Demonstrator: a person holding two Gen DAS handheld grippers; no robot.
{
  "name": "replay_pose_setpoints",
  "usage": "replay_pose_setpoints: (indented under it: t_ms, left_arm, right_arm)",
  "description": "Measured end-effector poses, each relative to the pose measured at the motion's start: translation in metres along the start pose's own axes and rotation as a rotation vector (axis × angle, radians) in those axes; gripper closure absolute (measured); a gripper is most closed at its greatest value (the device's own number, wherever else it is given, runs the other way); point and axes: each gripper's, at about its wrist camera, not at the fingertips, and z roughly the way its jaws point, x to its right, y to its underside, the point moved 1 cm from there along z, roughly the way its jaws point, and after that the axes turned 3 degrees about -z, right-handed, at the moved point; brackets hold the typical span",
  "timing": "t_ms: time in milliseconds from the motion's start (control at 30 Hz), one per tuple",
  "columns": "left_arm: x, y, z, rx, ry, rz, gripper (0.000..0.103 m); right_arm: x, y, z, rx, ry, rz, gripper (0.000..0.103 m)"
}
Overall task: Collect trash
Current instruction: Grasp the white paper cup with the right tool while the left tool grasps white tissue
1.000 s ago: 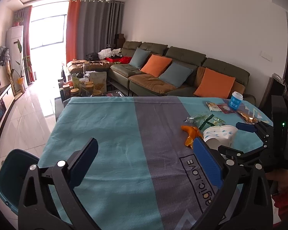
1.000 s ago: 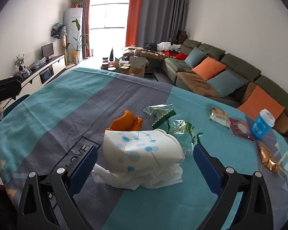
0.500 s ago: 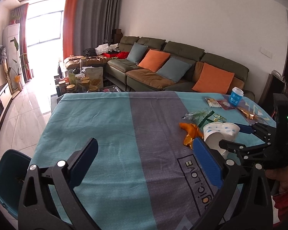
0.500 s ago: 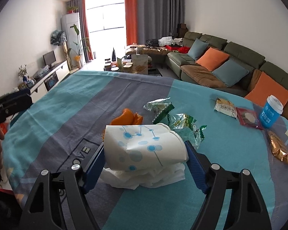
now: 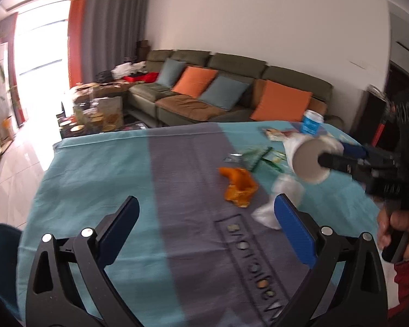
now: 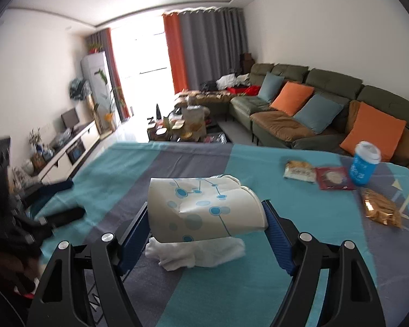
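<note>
Crushed paper cup (image 6: 204,207) with blue dots is pinched sideways between the blue pads of the right tool (image 6: 205,227), raised clear of the desk (image 6: 231,294); white tissue (image 6: 196,253) hangs beneath it. Left tool (image 5: 204,231) stands spread wide, holding nothing. Orange peel (image 5: 238,186) and green wrappers (image 5: 259,158) lie on the desk cloth.

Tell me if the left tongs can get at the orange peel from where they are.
Probably yes. The left tongs stand open, and the orange peel lies on bare cloth just ahead, with nothing between them.
</note>
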Motion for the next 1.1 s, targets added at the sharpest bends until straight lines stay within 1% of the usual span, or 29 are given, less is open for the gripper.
replay_pose_setpoints:
  t_ms: [133,267,333,433,500,567,600,633,667,733,767,900,1033,1100]
  left_arm:
    - [0.030,0.006,0.013,-0.024,0.079,0.078,0.006]
    - [0.055,0.007,0.026,-0.034,0.137,0.134,0.006]
    - [0.067,0.007,0.033,-0.048,0.157,0.160,0.006]
    - [0.079,0.010,0.044,-0.065,0.178,0.182,0.009]
    - [0.083,0.011,0.056,-0.096,0.185,0.187,0.015]
    - [0.087,0.014,0.071,-0.138,0.181,0.185,0.024]
    - [0.088,0.014,0.076,-0.154,0.184,0.183,0.025]
    - [0.090,0.015,0.084,-0.177,0.172,0.183,0.030]
    - [0.090,0.015,0.088,-0.188,0.168,0.180,0.032]
    - [0.089,0.016,0.096,-0.209,0.155,0.171,0.034]
    - [0.089,0.016,0.101,-0.223,0.150,0.171,0.039]
    - [0.086,0.020,0.113,-0.269,0.127,0.158,0.048]
    - [0.081,0.021,0.124,-0.313,0.112,0.141,0.067]
    - [0.079,0.021,0.126,-0.318,0.108,0.133,0.074]
  right_arm:
    - [0.012,0.000,-0.016,0.026,0.033,0.030,0.027]
    - [0.025,0.003,-0.027,0.039,0.052,0.063,0.027]
    - [0.031,0.004,-0.031,0.045,0.062,0.076,0.027]
    - [0.039,0.007,-0.036,0.053,0.073,0.089,0.027]
    - [0.042,0.008,-0.038,0.059,0.077,0.095,0.027]
    - [0.045,0.009,-0.040,0.065,0.082,0.101,0.027]
    - [0.046,0.009,-0.041,0.068,0.084,0.104,0.027]
    - [0.048,0.010,-0.042,0.070,0.085,0.109,0.027]
    - [0.049,0.010,-0.043,0.071,0.085,0.111,0.027]
    - [0.052,0.011,-0.043,0.073,0.083,0.117,0.027]
    - [0.053,0.011,-0.043,0.074,0.082,0.119,0.027]
    - [0.051,0.011,-0.047,0.079,0.078,0.124,0.027]
    - [0.049,0.012,-0.049,0.086,0.077,0.125,0.027]
    - [0.047,0.012,-0.050,0.090,0.076,0.127,0.027]
